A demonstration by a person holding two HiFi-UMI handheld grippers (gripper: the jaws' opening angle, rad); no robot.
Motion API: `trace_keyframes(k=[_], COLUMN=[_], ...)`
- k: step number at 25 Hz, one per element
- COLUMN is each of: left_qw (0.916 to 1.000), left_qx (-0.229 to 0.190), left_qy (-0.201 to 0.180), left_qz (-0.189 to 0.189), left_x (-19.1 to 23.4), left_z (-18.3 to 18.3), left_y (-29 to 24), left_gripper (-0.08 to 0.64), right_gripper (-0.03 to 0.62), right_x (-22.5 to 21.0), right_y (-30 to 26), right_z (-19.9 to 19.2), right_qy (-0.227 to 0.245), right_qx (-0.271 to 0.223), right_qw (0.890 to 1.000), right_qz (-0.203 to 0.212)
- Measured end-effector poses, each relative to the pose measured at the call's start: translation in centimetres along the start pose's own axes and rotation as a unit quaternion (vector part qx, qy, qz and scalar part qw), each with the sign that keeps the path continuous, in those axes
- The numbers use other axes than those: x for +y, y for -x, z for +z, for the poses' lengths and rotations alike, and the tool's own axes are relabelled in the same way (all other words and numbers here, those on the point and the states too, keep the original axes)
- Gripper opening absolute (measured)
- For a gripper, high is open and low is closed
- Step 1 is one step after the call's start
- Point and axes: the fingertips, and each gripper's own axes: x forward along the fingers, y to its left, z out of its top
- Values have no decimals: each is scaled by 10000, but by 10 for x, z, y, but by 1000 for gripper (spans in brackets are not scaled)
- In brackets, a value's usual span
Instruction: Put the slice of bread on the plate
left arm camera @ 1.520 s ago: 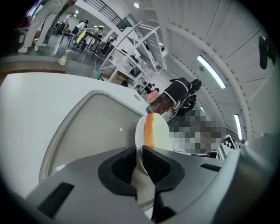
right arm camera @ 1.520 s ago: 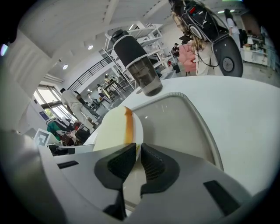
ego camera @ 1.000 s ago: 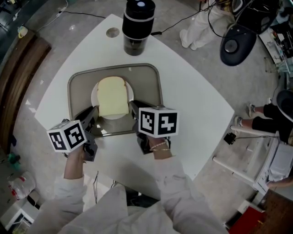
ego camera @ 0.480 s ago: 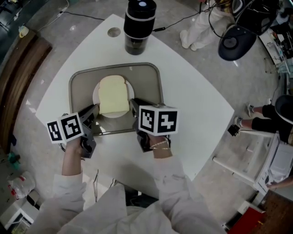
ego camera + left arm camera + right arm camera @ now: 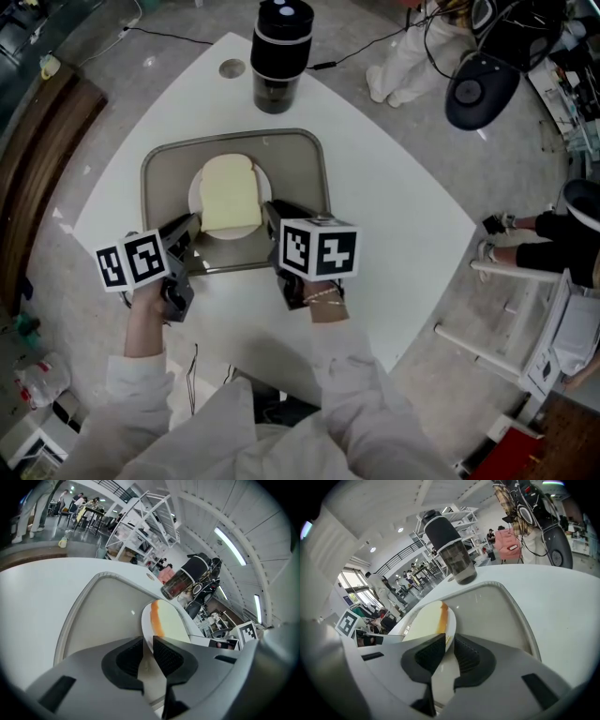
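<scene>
A pale slice of bread (image 5: 232, 197) lies flat on a small white plate (image 5: 194, 201), which sits in a grey tray (image 5: 302, 178). My left gripper (image 5: 191, 226) is shut and empty, its tips just off the plate's near-left rim. My right gripper (image 5: 270, 212) is also shut and empty, at the plate's near-right rim. In the left gripper view the bread (image 5: 171, 620), with an orange crust, rests on the plate (image 5: 146, 626) just past my left gripper (image 5: 148, 645). The right gripper view shows the bread (image 5: 425, 620) on the plate (image 5: 451, 631) beyond my right gripper (image 5: 449, 642).
A black tumbler with a dark clear base (image 5: 278, 54) stands on the white table (image 5: 394, 206) behind the tray. A round hole (image 5: 231, 67) lies in the tabletop beside it. A black floor device (image 5: 483, 89) and cables sit off the table's far right.
My left gripper has drawn back a little toward me and to the left. The right gripper has barely moved. Bread and plate lie where they were.
</scene>
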Motion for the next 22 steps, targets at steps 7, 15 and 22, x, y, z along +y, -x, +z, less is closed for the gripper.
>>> trace_keyframes(k=[7, 15, 22], left_qw=[9989, 9937, 9838], left_qx=[-8, -285, -623], left_qy=[-418, -1082, -1644], left_qz=[203, 51, -342], left_x=[-7, -44, -110], left_z=[-3, -6, -25], left_y=[14, 43, 73], left_gripper=[51, 49, 49], right_gripper=[46, 46, 44], right_x=[6, 19, 55], right_y=[16, 49, 102], right_z=[6, -8, -23], right_qy=[43, 349, 946], right_qx=[-246, -265, -328], right_qw=[9996, 9988, 9918], right_qz=[98, 227, 798])
